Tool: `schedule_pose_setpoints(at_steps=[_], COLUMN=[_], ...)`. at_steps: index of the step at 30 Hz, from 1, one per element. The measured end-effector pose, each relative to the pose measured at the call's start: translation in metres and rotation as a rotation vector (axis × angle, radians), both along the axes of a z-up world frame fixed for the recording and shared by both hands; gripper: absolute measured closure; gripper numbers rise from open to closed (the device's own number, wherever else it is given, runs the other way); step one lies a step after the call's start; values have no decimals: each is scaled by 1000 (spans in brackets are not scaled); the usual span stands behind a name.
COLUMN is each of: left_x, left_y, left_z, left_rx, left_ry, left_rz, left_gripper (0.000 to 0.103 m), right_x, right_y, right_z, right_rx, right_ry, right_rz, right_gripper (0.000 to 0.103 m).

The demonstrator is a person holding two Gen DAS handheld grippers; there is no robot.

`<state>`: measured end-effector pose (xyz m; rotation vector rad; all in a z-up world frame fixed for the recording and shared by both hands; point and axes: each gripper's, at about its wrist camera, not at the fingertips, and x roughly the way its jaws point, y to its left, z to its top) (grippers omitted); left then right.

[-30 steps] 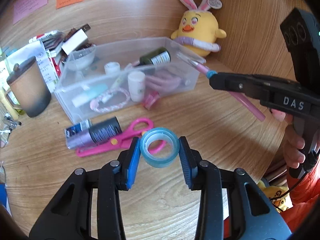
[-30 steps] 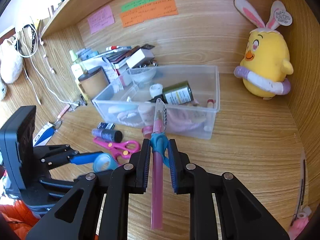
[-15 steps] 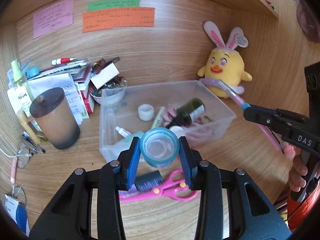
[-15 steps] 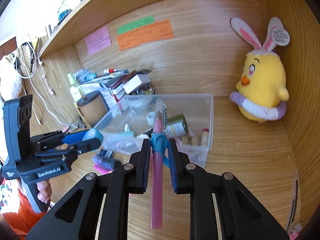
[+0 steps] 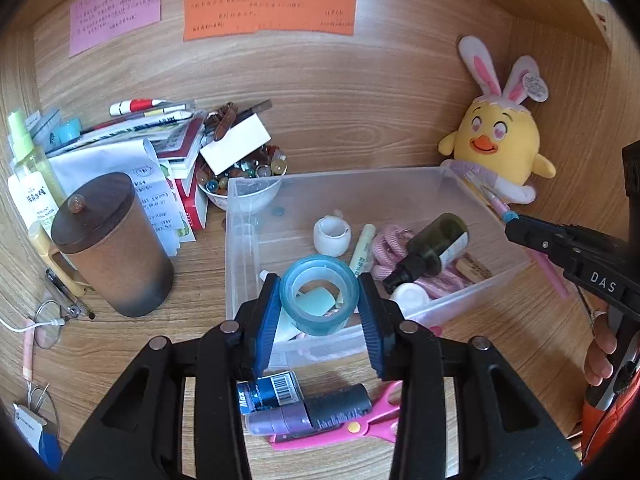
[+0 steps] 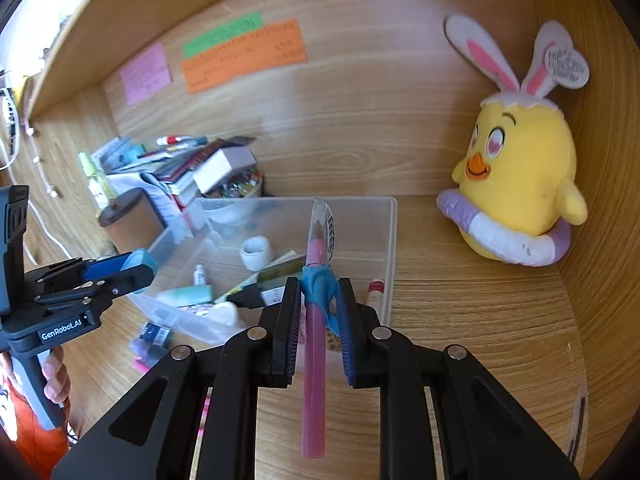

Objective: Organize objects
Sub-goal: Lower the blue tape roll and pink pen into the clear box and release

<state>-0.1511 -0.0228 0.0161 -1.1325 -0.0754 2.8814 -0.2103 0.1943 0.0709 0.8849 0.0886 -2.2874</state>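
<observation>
My left gripper (image 5: pixel 319 304) is shut on a pale blue roll of tape (image 5: pixel 319 300), held over the near wall of the clear plastic bin (image 5: pixel 404 179). In the right wrist view the same left gripper (image 6: pixel 136 265) hangs at the bin's left corner. My right gripper (image 6: pixel 317 300) is shut on a pink pen (image 6: pixel 314 364) with a blue grip and clear cap, pointing over the bin (image 6: pixel 394 240). The left wrist view shows the right gripper (image 5: pixel 510 219) at the bin's right rim. The bin holds a dark green bottle (image 5: pixel 432 246), a white cap (image 5: pixel 332 236) and pink cord (image 5: pixel 382 246).
Pink scissors (image 5: pixel 360 424) and a dark tube (image 5: pixel 312 410) lie on the desk in front of the bin. A brown lidded mug (image 5: pixel 112 244), stacked papers (image 5: pixel 132 148) and a bowl of beads (image 5: pixel 248 184) crowd the left. A yellow plush chick (image 6: pixel 520 184) sits at the back right corner.
Both grippers moved forward toward the bin with their loads. The tape roll now hangs over the bin's near wall instead of the scissors; the pen tip reaches over the bin.
</observation>
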Motion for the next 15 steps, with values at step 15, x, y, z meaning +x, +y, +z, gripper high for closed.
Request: schedule_pose_setpoints(at_steps=[15], left_x=[-19], left_y=[-6], left_z=[-18], left_rx=[22], left_ry=[-73], left_rz=[-10], left_gripper=[65], right_x=[-31], right_y=[-20], right_z=[-27], right_rx=[66], right_ry=[-84], right_rz=[-3], right_gripper=[87])
